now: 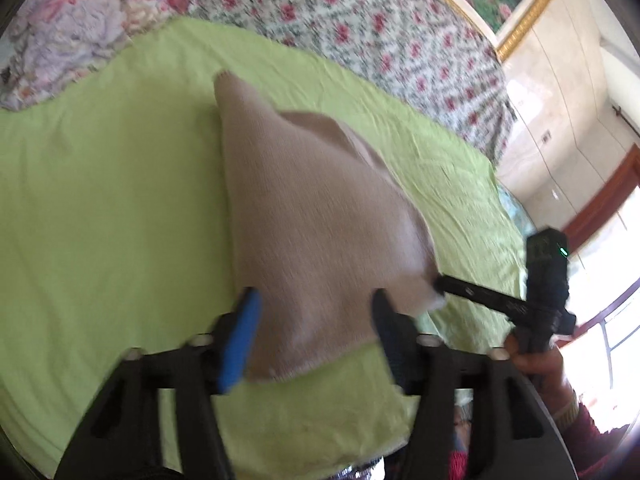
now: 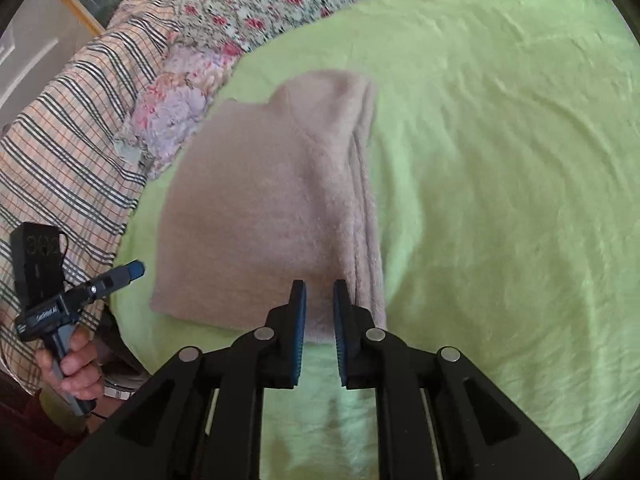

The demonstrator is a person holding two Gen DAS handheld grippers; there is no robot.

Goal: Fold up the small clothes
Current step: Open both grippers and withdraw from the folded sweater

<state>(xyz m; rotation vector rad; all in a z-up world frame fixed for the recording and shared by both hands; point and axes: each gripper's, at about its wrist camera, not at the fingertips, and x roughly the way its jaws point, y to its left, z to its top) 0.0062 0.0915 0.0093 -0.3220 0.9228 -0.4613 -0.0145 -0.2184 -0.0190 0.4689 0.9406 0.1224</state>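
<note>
A beige knitted garment [image 1: 316,216] lies partly folded on a light green sheet [image 1: 100,200]. In the left wrist view my left gripper [image 1: 316,312] is open, its fingers straddling the garment's near edge. The right gripper [image 1: 440,282] reaches in from the right and touches the garment's right corner. In the right wrist view the garment [image 2: 264,208] lies flat with a folded edge on its right side. My right gripper [image 2: 320,300] has its jaws narrowly apart at the garment's near edge; whether they pinch the cloth is unclear. The left gripper [image 2: 134,270] is at the left, off the garment.
A floral quilt [image 1: 360,32] covers the bed beyond the green sheet [image 2: 500,160]. A striped plaid blanket [image 2: 68,140] and a floral pillow [image 2: 176,108] lie at the left. A wall and window [image 1: 580,160] are at the right.
</note>
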